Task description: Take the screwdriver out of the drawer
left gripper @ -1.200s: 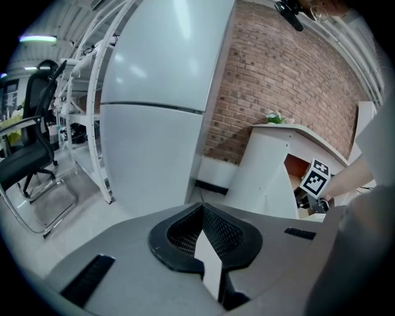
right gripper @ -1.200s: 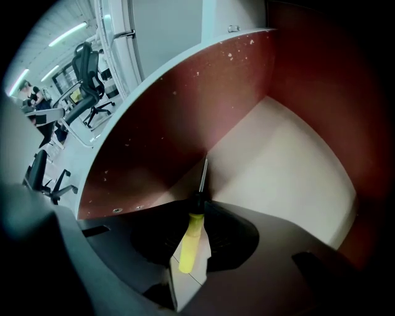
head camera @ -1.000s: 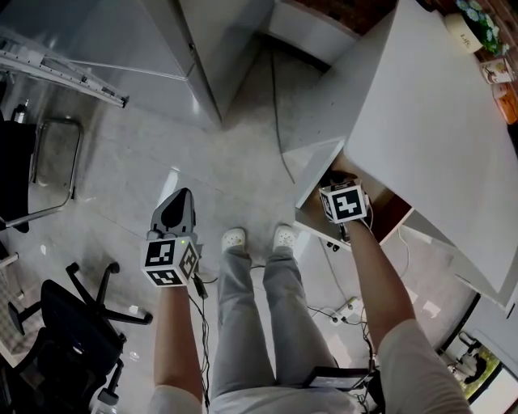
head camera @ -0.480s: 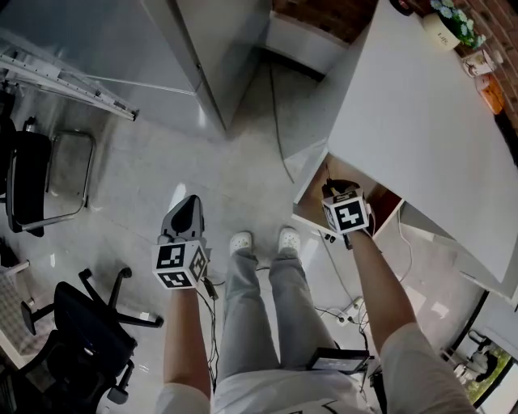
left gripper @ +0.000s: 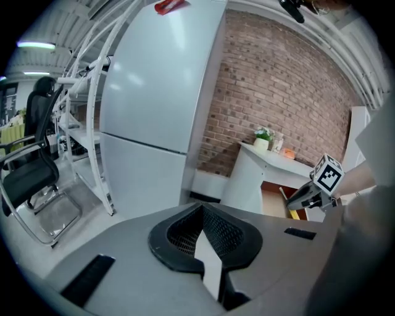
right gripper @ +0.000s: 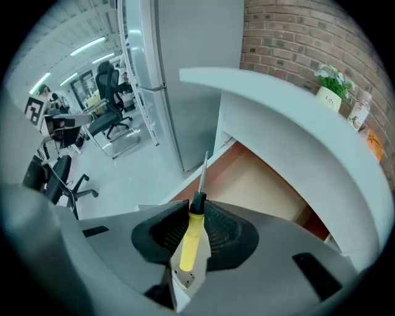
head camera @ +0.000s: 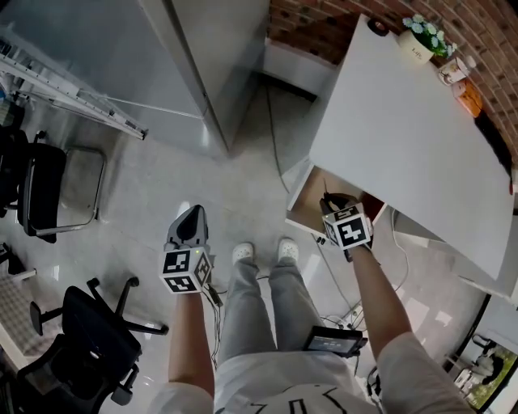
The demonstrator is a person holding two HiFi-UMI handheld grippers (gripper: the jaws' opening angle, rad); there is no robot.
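A screwdriver (right gripper: 193,227) with a yellow handle, black collar and thin metal shaft is clamped in my right gripper (right gripper: 192,233), its tip pointing forward over the open drawer (right gripper: 265,179). In the head view, the right gripper (head camera: 332,202) hovers at the front of the wooden drawer (head camera: 312,198), which is pulled out from under the white desk (head camera: 405,137). My left gripper (head camera: 193,213) hangs over the floor to the left of my legs. Its jaws are closed with nothing between them (left gripper: 205,237).
A tall grey cabinet (head camera: 202,57) stands at the back beside a brick wall (head camera: 324,24). Office chairs (head camera: 89,340) and a metal rack (head camera: 73,89) are on the left. A small plant pot (head camera: 417,44) sits on the desk's far end. Cables (head camera: 344,311) lie on the floor under the desk.
The head view has tilted up, showing more of the desk and brick wall. My right gripper has drawn back slightly toward the drawer's front with the screwdriver. The left gripper stays low over the floor.
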